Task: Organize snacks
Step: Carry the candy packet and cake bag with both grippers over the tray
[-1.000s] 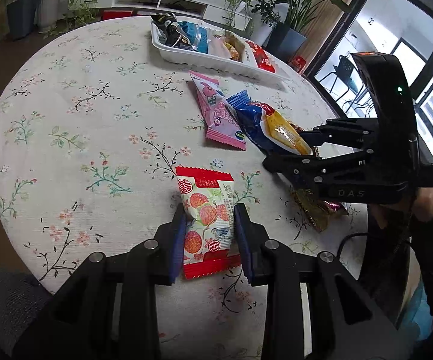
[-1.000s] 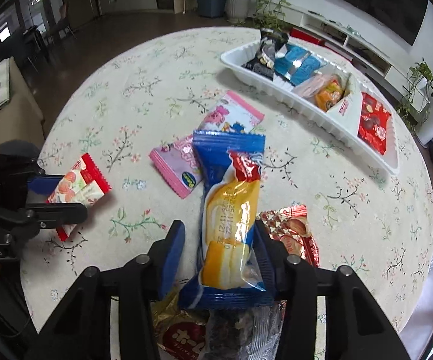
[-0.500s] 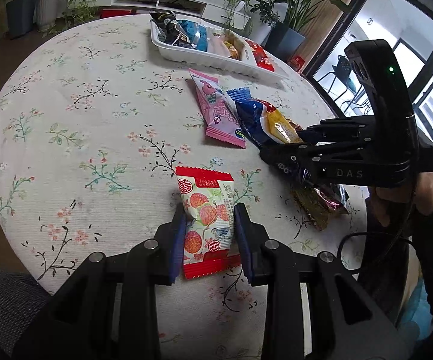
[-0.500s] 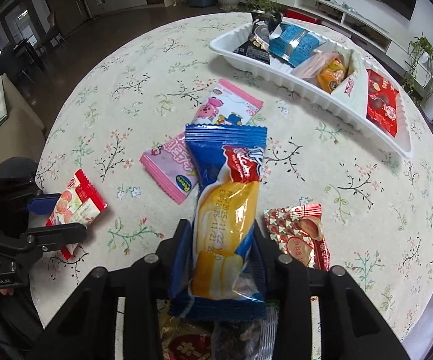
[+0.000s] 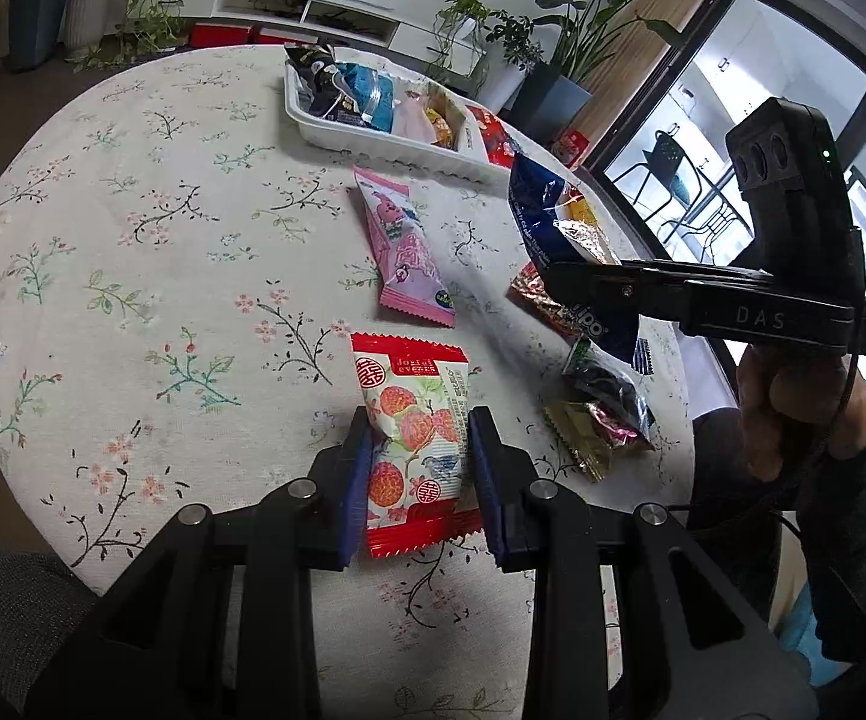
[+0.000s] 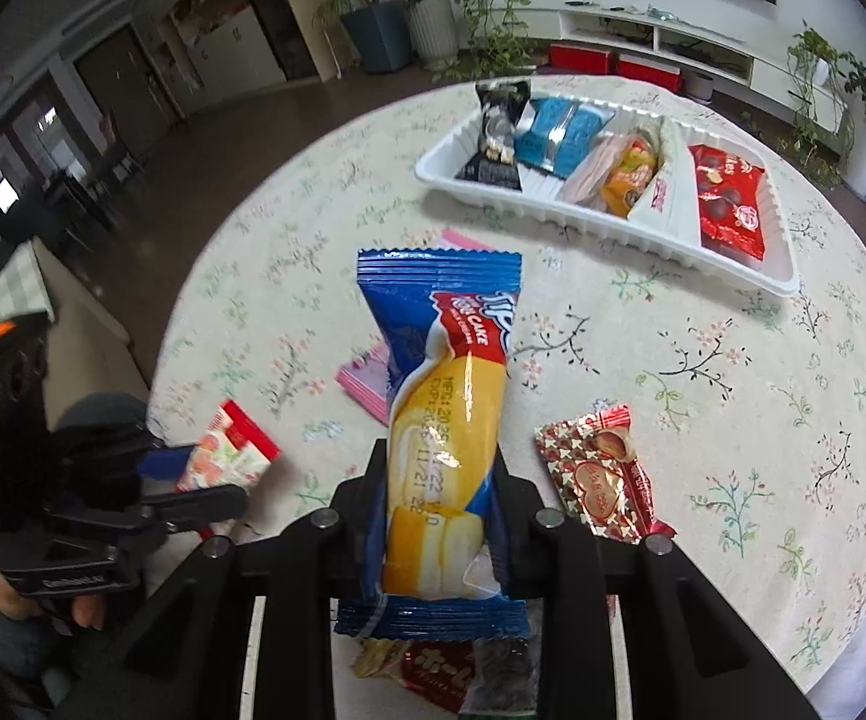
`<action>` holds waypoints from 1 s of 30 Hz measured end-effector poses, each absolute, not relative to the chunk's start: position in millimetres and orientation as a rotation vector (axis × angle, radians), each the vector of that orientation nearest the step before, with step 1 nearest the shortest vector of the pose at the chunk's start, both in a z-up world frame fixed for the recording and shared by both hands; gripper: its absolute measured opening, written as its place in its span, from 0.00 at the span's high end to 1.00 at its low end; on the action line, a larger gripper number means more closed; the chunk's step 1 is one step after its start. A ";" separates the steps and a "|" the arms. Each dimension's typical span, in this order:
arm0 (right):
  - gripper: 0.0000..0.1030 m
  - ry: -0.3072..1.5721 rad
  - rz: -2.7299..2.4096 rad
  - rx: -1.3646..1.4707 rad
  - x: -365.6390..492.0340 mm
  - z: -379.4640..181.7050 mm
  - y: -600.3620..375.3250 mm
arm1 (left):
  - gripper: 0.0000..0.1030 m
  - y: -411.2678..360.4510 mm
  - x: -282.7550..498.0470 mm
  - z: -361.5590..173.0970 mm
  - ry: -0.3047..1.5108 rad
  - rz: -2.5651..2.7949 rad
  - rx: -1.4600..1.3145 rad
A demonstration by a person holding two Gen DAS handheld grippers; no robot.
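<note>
Snacks split three ways: some loose on the worktop (image 5: 133, 240), some already in the white tray (image 6: 784, 276), two in grippers. Left gripper (image 5: 418, 468) narrow, pads clamped on both sides of a red-and-white fruit-print packet (image 5: 412, 432); packet's far end points away from the gripper, near end sticks back past the pads, seems to lie on the floral cloth. Right gripper (image 6: 439, 516) jaws closing on a blue cake-roll packet (image 6: 442, 396), yellow roll visible through the wrapper; packet sits between the fingers lengthwise, crimped blue end hanging back below them, far end pointing toward the tray. From the left wrist view that packet is clear of the worktop, raised above the loose pile. Pink packet (image 5: 406, 255) flat on the worktop just ahead of the left gripper, between it and the tray; partly hidden behind the blue packet in the right wrist view. Red-and-silver heart-print packet (image 6: 601, 474) on the worktop just right of the right gripper. Under and behind the right gripper: a small pile, gold-foil packet (image 5: 583, 438), dark packet (image 5: 607, 384), one red with white lettering (image 6: 439, 669), overlapping. Tray far ahead of both grippers, near the far edge of the worktop, divided; black and blue packets at its left end, pale pink and orange ones in the middle, red chocolate packet (image 6: 727, 204) in the right compartment. Person's hand (image 5: 793, 414) grips the right gripper's handle.
</note>
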State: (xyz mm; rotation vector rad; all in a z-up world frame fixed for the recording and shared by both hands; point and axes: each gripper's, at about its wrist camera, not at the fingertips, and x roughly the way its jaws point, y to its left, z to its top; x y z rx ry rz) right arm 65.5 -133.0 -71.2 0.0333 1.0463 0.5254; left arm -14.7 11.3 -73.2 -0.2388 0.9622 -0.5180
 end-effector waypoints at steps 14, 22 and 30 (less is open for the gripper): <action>0.71 0.906 0.444 0.305 99.6 -41.6 -200.8 | 0.72 10.3 65.7 -6.4 0.852 -0.528 -0.219; 0.71 0.784 0.381 0.357 153.7 -10.1 -234.2 | 0.72 -20.3 165.5 29.7 0.807 -0.519 -0.157; 0.71 0.796 0.349 0.323 234.6 -23.2 -235.1 | 0.72 -65.6 254.5 14.2 0.833 -0.499 -0.097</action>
